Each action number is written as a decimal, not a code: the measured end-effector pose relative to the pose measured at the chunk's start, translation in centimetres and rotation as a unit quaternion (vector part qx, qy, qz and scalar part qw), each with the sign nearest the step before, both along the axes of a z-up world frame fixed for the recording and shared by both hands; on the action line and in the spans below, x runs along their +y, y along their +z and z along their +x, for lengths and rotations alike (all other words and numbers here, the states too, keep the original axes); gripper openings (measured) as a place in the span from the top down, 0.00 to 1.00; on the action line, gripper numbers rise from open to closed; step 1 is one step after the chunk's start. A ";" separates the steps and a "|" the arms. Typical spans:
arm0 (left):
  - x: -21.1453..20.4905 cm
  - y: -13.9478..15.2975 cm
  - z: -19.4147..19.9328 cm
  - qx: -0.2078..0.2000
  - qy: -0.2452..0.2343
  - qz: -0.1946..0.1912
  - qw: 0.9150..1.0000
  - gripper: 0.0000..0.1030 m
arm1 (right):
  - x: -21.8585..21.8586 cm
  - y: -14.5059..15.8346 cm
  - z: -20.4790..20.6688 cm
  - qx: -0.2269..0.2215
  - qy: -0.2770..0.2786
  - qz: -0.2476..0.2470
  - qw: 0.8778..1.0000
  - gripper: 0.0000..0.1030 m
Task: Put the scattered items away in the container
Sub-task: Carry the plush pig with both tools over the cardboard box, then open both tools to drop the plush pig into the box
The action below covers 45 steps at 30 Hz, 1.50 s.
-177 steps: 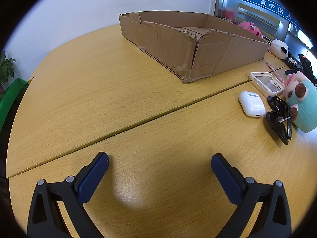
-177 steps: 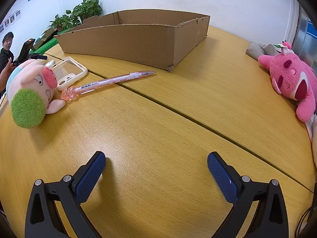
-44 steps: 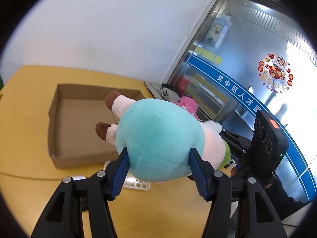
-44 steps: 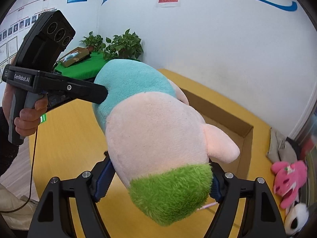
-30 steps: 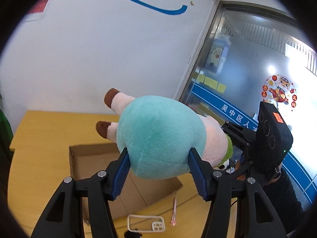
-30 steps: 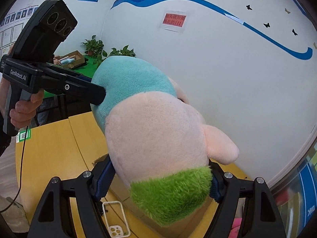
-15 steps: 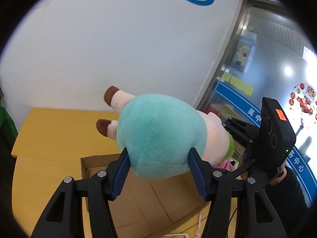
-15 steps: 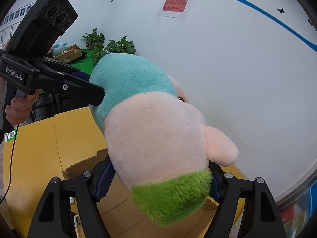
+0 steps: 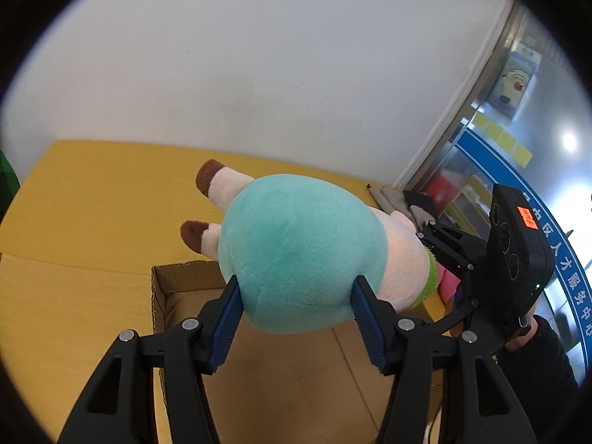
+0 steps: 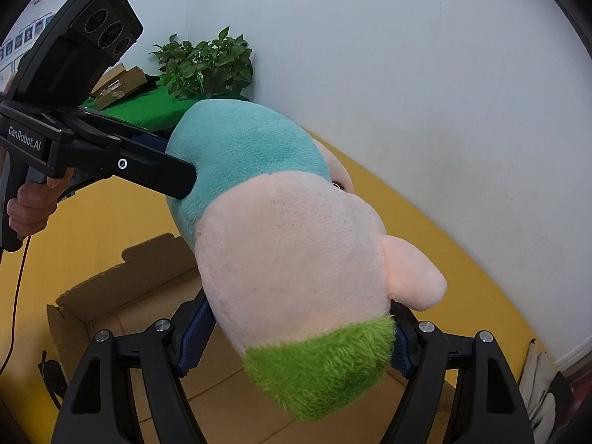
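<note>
Setting: yellow table (image 9: 92, 199) against a white wall (image 9: 259, 55).

Lower frame, nearest: left gripper (image 9: 296, 318) clamped on the teal end of a plush toy (image 9: 296, 251); right gripper (image 10: 296, 336) clamped on its pink-and-green end.

Beneath the toy, centre-low: open cardboard box (image 9: 162, 296).

Upper left, far: potted plant (image 10: 207, 63).

Risk: uneven release could swing the soft toy onto the box's wall or onto the table outside.
</note>
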State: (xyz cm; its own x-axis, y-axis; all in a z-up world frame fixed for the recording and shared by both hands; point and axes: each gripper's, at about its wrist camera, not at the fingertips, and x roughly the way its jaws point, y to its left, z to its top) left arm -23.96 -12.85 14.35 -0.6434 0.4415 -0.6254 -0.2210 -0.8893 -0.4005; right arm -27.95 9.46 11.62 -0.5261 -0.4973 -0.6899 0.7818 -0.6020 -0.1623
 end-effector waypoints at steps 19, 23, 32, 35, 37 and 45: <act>-0.5 -11.1 -0.6 -0.084 0.058 -0.081 0.991 0.51 | -4.6 -11.9 -3.4 0.009 -0.013 0.006 1.000 0.19; -0.8 -11.2 0.3 -0.086 0.055 -0.089 0.991 0.51 | -4.4 -11.6 -3.0 0.005 -0.010 0.005 1.000 0.18; -3.5 -9.5 2.3 -0.071 0.058 -0.006 0.996 0.49 | -2.6 -11.7 -1.9 -0.009 0.015 0.011 1.000 0.18; -4.3 -8.2 2.3 -0.046 0.080 0.020 0.995 0.47 | -2.5 -12.5 -2.1 -0.016 0.018 0.031 0.999 0.16; -4.2 -7.9 1.6 -0.048 0.088 0.014 0.995 0.41 | -2.7 -12.4 -2.3 -0.019 0.015 0.027 0.999 0.14; -2.5 -9.6 1.6 -0.080 0.082 -0.013 0.993 0.41 | -5.1 -12.5 -2.4 -0.011 0.007 0.048 0.999 0.10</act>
